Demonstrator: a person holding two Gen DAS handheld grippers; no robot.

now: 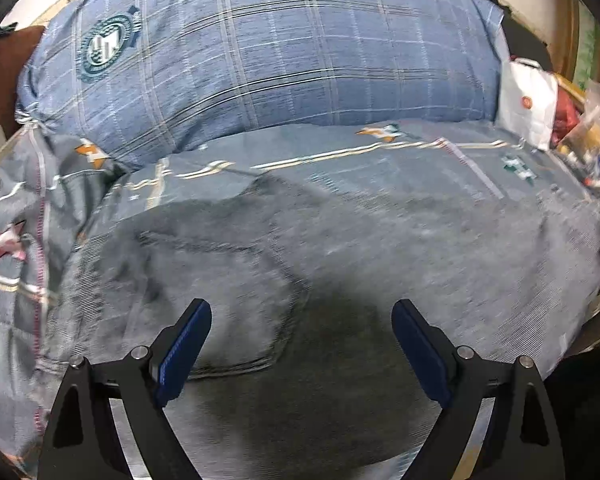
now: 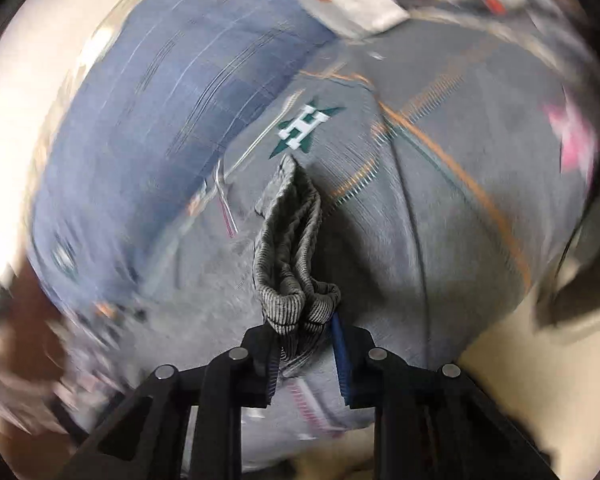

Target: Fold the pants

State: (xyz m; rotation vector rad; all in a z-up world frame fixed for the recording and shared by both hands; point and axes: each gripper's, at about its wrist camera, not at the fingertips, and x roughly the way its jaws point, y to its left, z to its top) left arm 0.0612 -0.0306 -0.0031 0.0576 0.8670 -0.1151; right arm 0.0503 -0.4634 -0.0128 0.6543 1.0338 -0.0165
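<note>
Pants [image 1: 340, 280] on patterned bedsheet [image 1: 380, 148], left hand-held gripper [image 1: 302, 344] spread, right hand-held gripper [image 2: 306, 356] pinching pants.

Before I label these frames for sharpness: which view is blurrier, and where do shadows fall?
Right wrist view: heavy motion smear on the bedding, only the pants in the right gripper stay crisp. Left wrist view: mild blur, a dark shadow on the pants between the left gripper fingers; pillow fairly sharp.

Ribbed corduroy pants [image 2: 288, 240] — matt grey, woven cotton bedsheet [image 1: 420, 168], glossy plastic bag [image 1: 528, 96]
</note>
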